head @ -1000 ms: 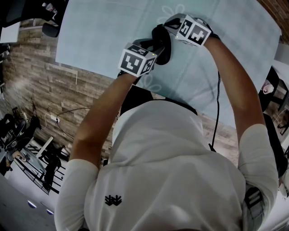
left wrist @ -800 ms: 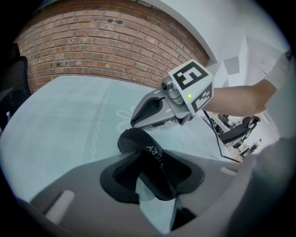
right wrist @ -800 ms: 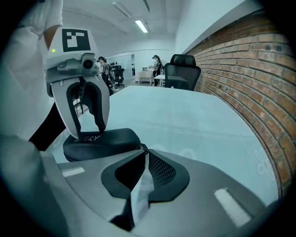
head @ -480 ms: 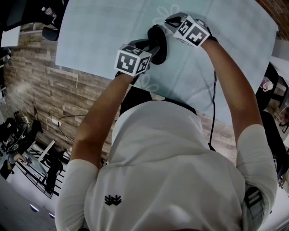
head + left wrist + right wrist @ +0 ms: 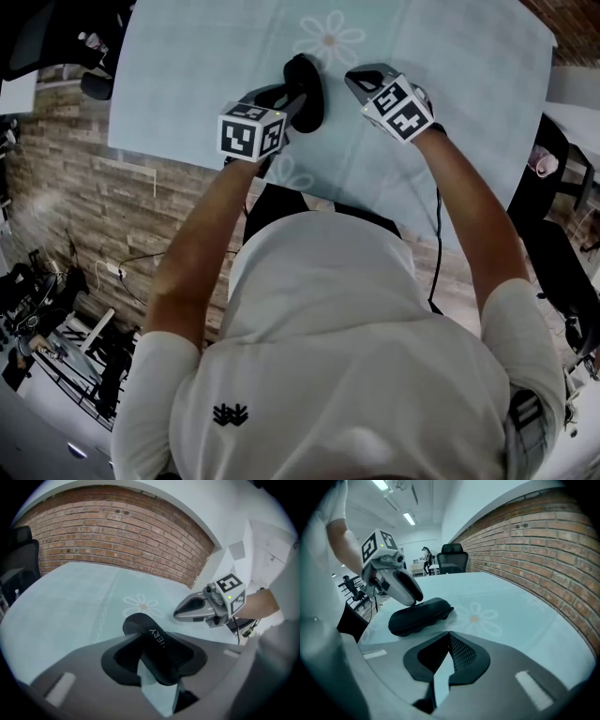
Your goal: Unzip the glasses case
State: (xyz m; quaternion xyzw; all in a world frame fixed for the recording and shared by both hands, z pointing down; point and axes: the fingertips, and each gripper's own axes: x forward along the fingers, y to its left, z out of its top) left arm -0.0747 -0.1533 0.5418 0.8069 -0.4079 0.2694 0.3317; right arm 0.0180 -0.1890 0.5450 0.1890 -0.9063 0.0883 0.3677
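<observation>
The black glasses case (image 5: 307,86) lies on the pale blue tablecloth (image 5: 206,56). My left gripper (image 5: 292,101) is shut on its near end. In the left gripper view both pads (image 5: 123,654) press the case (image 5: 157,641) from either side. In the right gripper view the case (image 5: 419,616) lies lengthwise, its two halves together, with the left gripper (image 5: 411,599) clamped on its left end. My right gripper (image 5: 356,80) hangs just right of the case and does not touch it. Its tips (image 5: 450,637) meet with nothing between them.
A daisy print (image 5: 328,42) sits on the cloth just beyond the case. A brick wall (image 5: 117,531) runs along the table's far side. A black office chair (image 5: 452,555) stands past the table's end. A cable (image 5: 437,234) hangs from the right gripper.
My right gripper has drawn away from the case's far end towards the right and rolled. The left gripper keeps its hold on the case.
</observation>
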